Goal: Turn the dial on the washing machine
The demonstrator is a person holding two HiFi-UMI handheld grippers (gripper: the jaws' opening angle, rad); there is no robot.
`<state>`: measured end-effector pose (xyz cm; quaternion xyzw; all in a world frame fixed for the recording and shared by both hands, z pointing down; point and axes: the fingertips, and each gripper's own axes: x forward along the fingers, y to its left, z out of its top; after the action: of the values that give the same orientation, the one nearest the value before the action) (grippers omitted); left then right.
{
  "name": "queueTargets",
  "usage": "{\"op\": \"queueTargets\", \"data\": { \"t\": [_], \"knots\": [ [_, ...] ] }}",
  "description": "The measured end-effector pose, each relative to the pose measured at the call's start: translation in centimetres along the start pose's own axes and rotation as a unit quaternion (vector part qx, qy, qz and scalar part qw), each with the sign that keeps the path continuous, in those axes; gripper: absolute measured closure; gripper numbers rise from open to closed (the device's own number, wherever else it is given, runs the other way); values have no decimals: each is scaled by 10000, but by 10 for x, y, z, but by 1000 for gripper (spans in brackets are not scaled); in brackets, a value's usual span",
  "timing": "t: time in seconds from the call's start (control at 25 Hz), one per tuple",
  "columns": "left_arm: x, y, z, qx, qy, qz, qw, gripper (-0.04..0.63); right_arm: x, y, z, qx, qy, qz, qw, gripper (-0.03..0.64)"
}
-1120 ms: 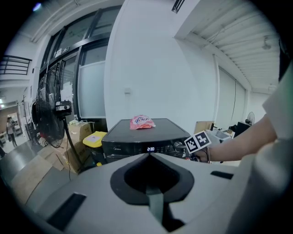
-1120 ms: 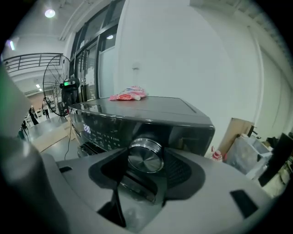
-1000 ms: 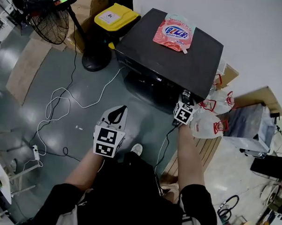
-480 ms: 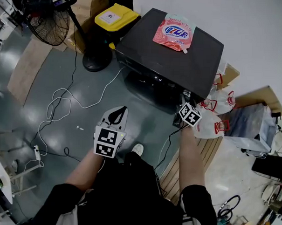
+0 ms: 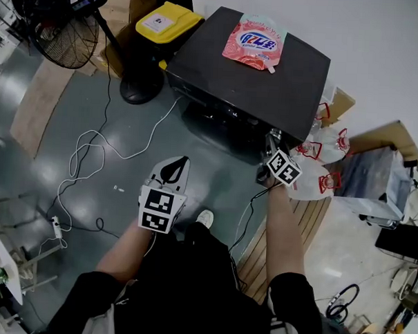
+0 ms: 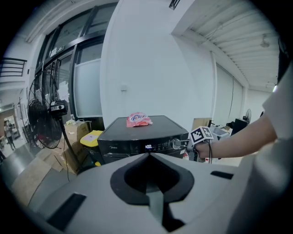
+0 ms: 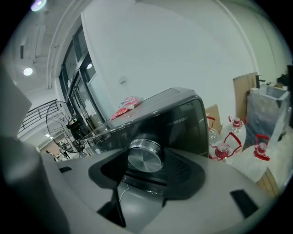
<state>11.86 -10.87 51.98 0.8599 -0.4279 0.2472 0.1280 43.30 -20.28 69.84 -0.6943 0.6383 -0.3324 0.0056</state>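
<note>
Right claw [image 5: 271, 145], held on an outstretched arm, closed around the dial [image 7: 145, 156]: the round brushed-metal knob fills the dark recess between the jaws, which stand wide and bear on its rim from either side. The dial sits at the right end of the washer's [image 5: 285, 86] front control strip, close to the front right corner of the black cabinet; seen from the left claw it projects from the panel just right of the lit display [image 6: 148, 146]. The right claw's marker cube [image 5: 285, 167] is tilted, one corner pointing towards the washer. Left claw [image 5: 176, 167], held low and well back from the machine over the grey floor [image 5: 128, 111], jaws pressed together at the tip and holding nothing; it faces the washer's front squarely. A pink pouch [image 5: 255, 43] lies flat on the washer's lid, towards the rear. Clear bottles [image 5: 326, 146] with red handles stand on the floor just beside the washer's right flank, close to the right claw. A bin [image 5: 160, 20] with a yellow lid stands at the washer's left rear corner, and a fan [image 5: 59, 35] on a round black base stands further left. A white cable [image 5: 92, 147] runs in loose loops across the floor in front of the fan.
</note>
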Motion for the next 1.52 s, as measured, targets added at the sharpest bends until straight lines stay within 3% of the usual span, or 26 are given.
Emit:
{"op": "queueTargets", "data": {
  "t": [0.2, 0.44, 0.88, 1.16, 1.4, 1.52],
  "knots": [
    [1, 2, 0, -1, 12, 12, 10000, 589, -1, -4, -1, 280, -31, 40, 9996, 368],
    [3, 5, -1, -8, 34, 30, 10000, 588, -3, -6, -1, 893, -128, 497, 9947, 368],
    [26, -5, -13, 73, 288, -138, 9995, 588, -3, -11, -2, 2062, -541, 1304, 9683, 368],
    [35, -11, -16, 153, 361, -223, 9990, 588, -5, -7, -3, 1860, -649, 1306, 9717, 370],
    [29, -8, 6, 225, 100, -269, 9993, 589, -22, -13, 3, 1780, -777, 782, 9778, 380],
    [21, -4, 16, 226, -48, -311, 9993, 588, -49, -1, 17, 1431, -916, 541, 9840, 429]
  ]
}}
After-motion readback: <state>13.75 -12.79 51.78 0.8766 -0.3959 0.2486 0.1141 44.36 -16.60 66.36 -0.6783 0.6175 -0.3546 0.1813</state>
